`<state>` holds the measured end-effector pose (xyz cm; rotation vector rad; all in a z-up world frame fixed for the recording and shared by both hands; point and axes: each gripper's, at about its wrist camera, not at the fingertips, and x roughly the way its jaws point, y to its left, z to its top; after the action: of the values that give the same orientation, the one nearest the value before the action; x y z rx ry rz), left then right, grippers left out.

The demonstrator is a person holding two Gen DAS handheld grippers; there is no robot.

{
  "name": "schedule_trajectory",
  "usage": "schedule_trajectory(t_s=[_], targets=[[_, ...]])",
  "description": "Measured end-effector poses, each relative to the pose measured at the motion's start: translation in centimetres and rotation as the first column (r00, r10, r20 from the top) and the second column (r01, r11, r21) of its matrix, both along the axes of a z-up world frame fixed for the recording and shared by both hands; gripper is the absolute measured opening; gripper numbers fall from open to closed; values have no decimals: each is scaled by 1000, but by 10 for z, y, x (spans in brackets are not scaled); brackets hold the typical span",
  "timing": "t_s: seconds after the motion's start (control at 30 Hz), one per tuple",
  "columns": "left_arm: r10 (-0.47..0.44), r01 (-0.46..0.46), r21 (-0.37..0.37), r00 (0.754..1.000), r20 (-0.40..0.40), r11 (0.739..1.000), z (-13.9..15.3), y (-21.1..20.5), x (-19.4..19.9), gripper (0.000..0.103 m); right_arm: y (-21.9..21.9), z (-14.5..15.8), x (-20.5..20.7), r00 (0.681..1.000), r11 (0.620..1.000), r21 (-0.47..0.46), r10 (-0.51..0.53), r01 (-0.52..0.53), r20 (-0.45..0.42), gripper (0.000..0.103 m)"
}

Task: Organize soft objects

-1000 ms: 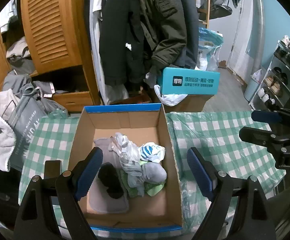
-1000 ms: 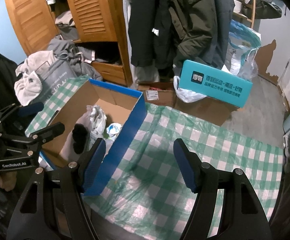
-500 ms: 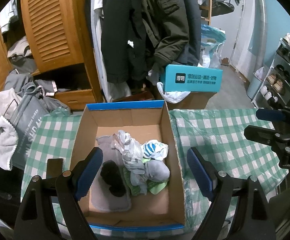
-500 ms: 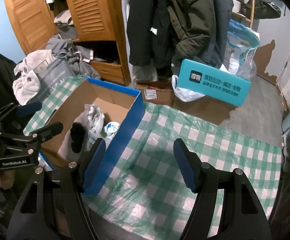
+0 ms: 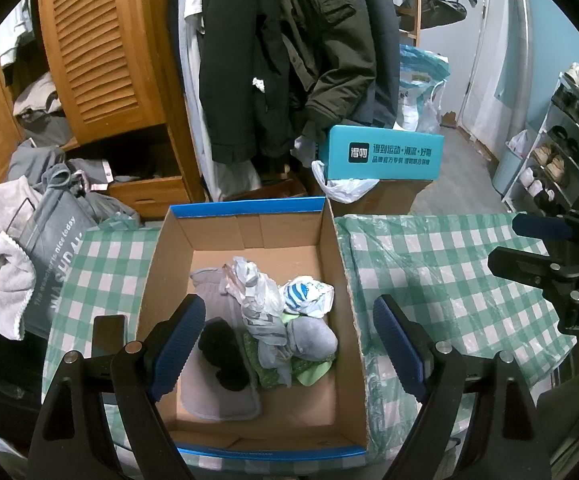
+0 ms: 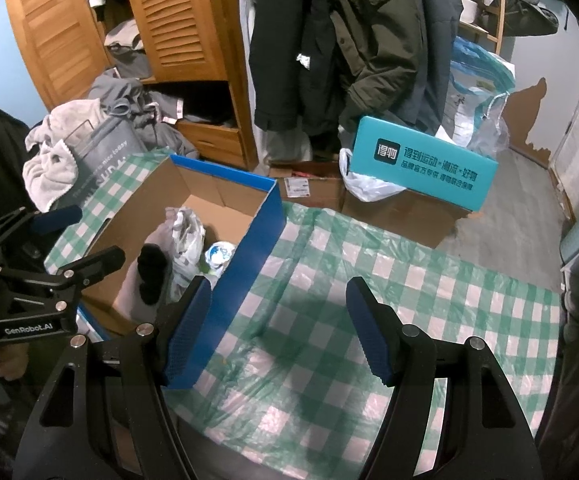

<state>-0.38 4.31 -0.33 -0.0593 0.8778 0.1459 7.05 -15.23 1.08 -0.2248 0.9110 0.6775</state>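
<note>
A blue-edged cardboard box [image 5: 331,264] stands on the green checked tablecloth [image 5: 441,272]. Inside it lies a heap of soft things: a grey pad [image 5: 209,296], a black sock [image 5: 225,348], a patterned white cloth [image 5: 257,292], a blue-striped sock [image 5: 305,292], a grey bundle [image 5: 313,340] and a green cloth [image 5: 313,372]. My left gripper [image 5: 287,344] hangs open above the heap with nothing held. My right gripper [image 6: 279,320] stands open over the bare cloth, right of the box [image 6: 265,220]. Each gripper shows in the other's view, the right one [image 5: 545,248] and the left one [image 6: 77,236].
Behind the table stand a wooden louvred wardrobe [image 5: 101,60], hanging coats [image 5: 309,52], a teal box [image 5: 385,154] on cartons, and plastic bags [image 5: 421,80]. A grey laundry bag [image 5: 53,252] with towels sits at the left. A shoe rack [image 5: 565,144] lines the right wall.
The left wrist view shifted slightly a second ago, the box sliding a little right in frame; since half a second ago nothing has visibly moved. Both grippers keep the same opening.
</note>
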Motion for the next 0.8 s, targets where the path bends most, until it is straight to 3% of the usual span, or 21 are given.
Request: schedule_trajectory(t_s=[0.8], targets=[[-14,14,-2,1000,-15,1000,-3,-4,-2,87,-4,-1,0,1000,1000,-7,-6,6,2,69]])
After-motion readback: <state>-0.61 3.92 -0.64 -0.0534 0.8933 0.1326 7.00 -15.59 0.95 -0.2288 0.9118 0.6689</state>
